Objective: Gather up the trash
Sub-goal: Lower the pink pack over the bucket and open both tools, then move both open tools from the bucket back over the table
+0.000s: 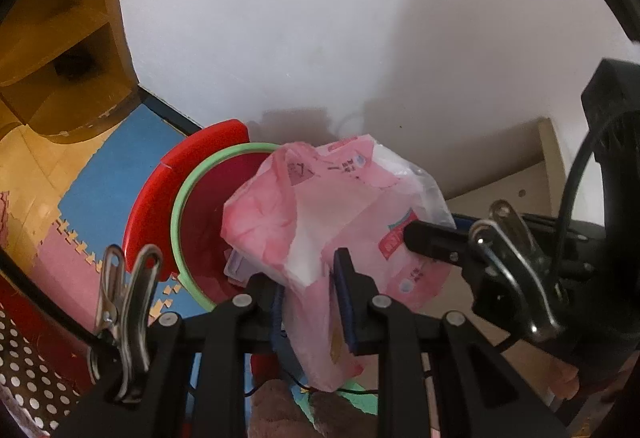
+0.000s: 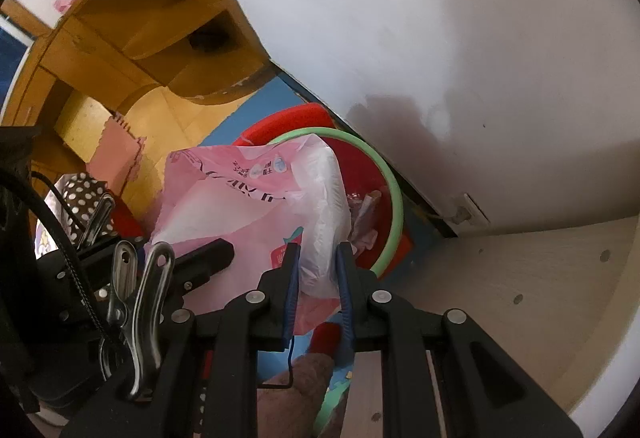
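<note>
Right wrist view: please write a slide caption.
Both grippers hold a pink plastic package above a red bin with a green rim.

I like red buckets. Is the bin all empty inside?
No, the red bin already has crumpled wrappers inside, beside the pink bag.

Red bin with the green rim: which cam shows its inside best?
Right wrist view. The red bin shows a long arc of green rim and scraps already lying inside, beside the pink plastic bag. In the left wrist view the bag covers most of the opening; only the bin's left rim and some inner wall show.
</note>
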Motion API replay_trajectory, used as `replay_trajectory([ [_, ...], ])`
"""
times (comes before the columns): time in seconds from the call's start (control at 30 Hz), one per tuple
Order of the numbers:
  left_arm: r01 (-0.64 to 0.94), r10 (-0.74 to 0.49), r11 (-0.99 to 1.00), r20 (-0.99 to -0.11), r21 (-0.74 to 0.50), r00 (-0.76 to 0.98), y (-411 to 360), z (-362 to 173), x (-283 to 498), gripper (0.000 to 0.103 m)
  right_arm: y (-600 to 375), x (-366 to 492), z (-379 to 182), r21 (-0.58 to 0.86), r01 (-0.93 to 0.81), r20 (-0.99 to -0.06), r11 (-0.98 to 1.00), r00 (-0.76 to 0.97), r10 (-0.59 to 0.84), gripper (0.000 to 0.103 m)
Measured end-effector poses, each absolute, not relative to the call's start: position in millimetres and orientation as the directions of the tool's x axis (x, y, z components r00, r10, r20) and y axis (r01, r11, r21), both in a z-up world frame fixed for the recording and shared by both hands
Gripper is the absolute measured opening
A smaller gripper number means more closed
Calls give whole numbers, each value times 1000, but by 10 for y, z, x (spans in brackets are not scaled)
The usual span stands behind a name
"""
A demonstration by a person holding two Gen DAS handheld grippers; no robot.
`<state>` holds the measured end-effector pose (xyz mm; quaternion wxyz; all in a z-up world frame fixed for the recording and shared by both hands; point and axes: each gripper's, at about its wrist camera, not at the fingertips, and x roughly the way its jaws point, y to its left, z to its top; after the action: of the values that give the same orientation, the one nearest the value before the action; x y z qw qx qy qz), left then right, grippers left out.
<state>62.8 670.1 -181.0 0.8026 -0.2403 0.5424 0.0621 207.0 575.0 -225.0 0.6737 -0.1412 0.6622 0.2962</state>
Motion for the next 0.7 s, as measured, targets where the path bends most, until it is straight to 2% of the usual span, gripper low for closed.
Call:
replay_trajectory([
  [0.17, -364, -164, 876, -904, -317, 394, 6734, -1868, 676, 25, 5727, 2152, -2367, 202, -554, -977, 808, -60, 204, 19],
  [0.33, -374, -144, 880, -916, -292, 375, 6764, -1907, 690, 34, 5699, 2199, -2445, 213, -519, -976, 828, -82, 200, 20],
  [0.47, -381, -137, 880, -920, -283, 366, 6780, -1914, 680, 35, 5681, 2246, -2466, 229, -499, -973, 836, -91, 212, 24],
  [0.7, -373, -133, 886, -922, -275, 363, 6764, -1911, 687, 36, 5699, 2207, -2409, 230, -521, -972, 822, -77, 223, 24],
])
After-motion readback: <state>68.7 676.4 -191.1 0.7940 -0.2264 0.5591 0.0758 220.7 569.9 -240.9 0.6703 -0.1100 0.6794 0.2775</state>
